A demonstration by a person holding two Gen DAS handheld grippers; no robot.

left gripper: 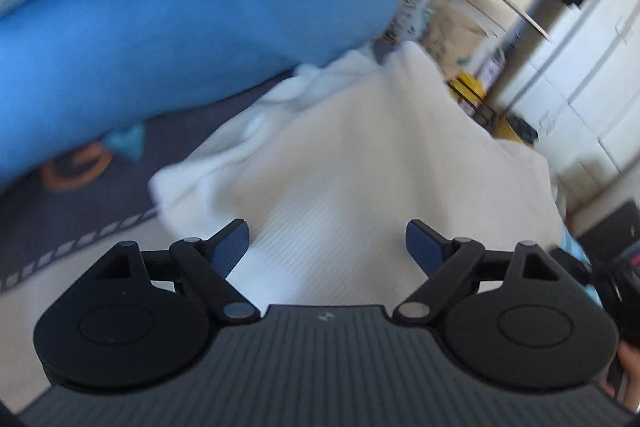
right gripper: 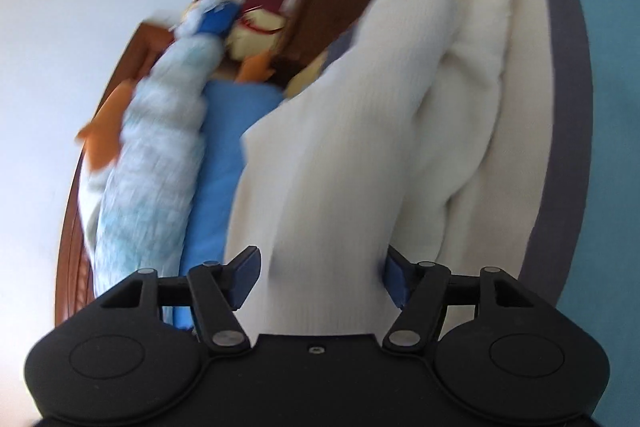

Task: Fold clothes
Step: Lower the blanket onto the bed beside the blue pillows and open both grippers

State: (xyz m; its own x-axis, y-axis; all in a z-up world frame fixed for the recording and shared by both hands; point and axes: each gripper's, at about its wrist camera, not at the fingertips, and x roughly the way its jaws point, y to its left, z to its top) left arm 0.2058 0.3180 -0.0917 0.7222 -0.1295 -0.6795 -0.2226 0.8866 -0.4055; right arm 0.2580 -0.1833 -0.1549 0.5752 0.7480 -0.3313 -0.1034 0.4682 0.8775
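A cream ribbed-knit garment lies spread on a bed, with its fleecy white lining showing along the left edge. My left gripper hovers just over its near part, fingers wide open, nothing between them. In the right wrist view the same cream garment runs from the fingers up to the top of the frame, bunched in thick folds on the right. My right gripper is open, and a fold of the cloth lies between its blue pads without being pinched. Both views are motion-blurred.
A long blue plush toy with pale fluffy fur and orange fins lies beside the garment. Dark grey bedding shows on the left. White cupboards and a yellow object stand beyond. A wooden headboard edges the bed.
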